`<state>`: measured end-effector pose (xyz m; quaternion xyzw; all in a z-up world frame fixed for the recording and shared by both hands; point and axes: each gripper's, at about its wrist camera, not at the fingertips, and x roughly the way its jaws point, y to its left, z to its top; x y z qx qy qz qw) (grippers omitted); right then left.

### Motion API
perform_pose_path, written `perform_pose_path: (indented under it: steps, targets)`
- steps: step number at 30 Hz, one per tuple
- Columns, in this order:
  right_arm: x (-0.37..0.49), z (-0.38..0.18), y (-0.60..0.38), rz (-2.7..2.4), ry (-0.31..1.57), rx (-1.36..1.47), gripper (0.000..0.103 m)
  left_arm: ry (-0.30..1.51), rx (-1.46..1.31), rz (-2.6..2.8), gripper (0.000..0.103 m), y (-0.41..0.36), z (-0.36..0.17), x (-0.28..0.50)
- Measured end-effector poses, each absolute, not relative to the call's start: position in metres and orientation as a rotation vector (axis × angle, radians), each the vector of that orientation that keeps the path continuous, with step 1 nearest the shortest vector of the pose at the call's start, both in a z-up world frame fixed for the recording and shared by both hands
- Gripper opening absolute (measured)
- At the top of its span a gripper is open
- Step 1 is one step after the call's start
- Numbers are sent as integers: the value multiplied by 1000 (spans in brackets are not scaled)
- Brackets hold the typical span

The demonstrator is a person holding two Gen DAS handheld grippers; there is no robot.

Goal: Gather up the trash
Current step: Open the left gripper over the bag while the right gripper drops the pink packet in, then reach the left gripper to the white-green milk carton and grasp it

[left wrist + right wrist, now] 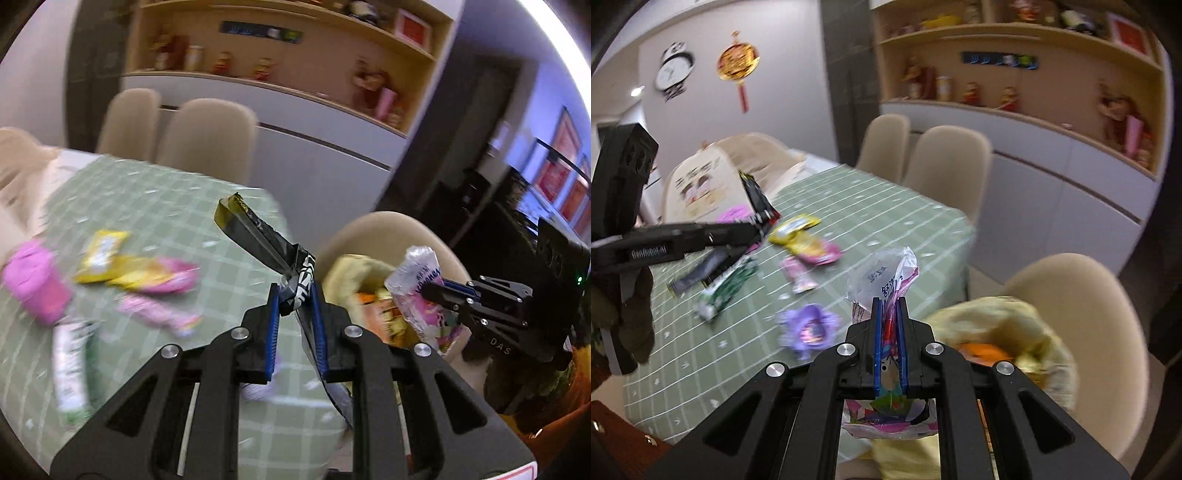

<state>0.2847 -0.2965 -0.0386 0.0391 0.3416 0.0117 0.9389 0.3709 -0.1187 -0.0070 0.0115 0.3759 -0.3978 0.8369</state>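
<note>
My left gripper (pixel 294 295) is shut on a long black wrapper (pixel 255 230) and holds it up over the table's right edge; it also shows in the right wrist view (pixel 759 201). My right gripper (pixel 889 306) is shut on a clear pink-and-white wrapper (pixel 882 277), above a yellow bag (pixel 1008 317) on a chair; the wrapper shows in the left wrist view (pixel 421 280). The yellow bag (pixel 351 273) holds orange and mixed wrappers.
On the green checked tablecloth (pixel 879 218) lie a yellow wrapper (pixel 794 229), pink wrappers (pixel 798 277), a green-white wrapper (pixel 726 291), a purple wrapper (pixel 809 326) and a pink cup (pixel 33 280). Beige chairs (pixel 945 166) stand around the table.
</note>
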Motion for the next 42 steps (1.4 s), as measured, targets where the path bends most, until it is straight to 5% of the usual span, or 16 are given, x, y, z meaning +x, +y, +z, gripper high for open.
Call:
perform_pose_path:
  steps: [18,22,30,37,39,42]
  targets:
    - [234,-36,-429,-214,659,135,9,943,82,-1123,16,-298,-73,357]
    - [234,-43,-443,-218,672,153,9,1010,68,-1137,50,-314,-91,364]
    - [271,-72,-441,-141,739,189,9,990,14,-1007,54,-273,-86,377]
    - [306,-117,-420,-79,844,256,11,948,-34,-789,77,-183,-73,390]
    - [313,-130,-418,-61,881,285,27,937,-37,-726,82,-155,-72,391]
    - [315,-143,-410,-53,902,299,38,939,-45,-630,84,-111,-75,391]
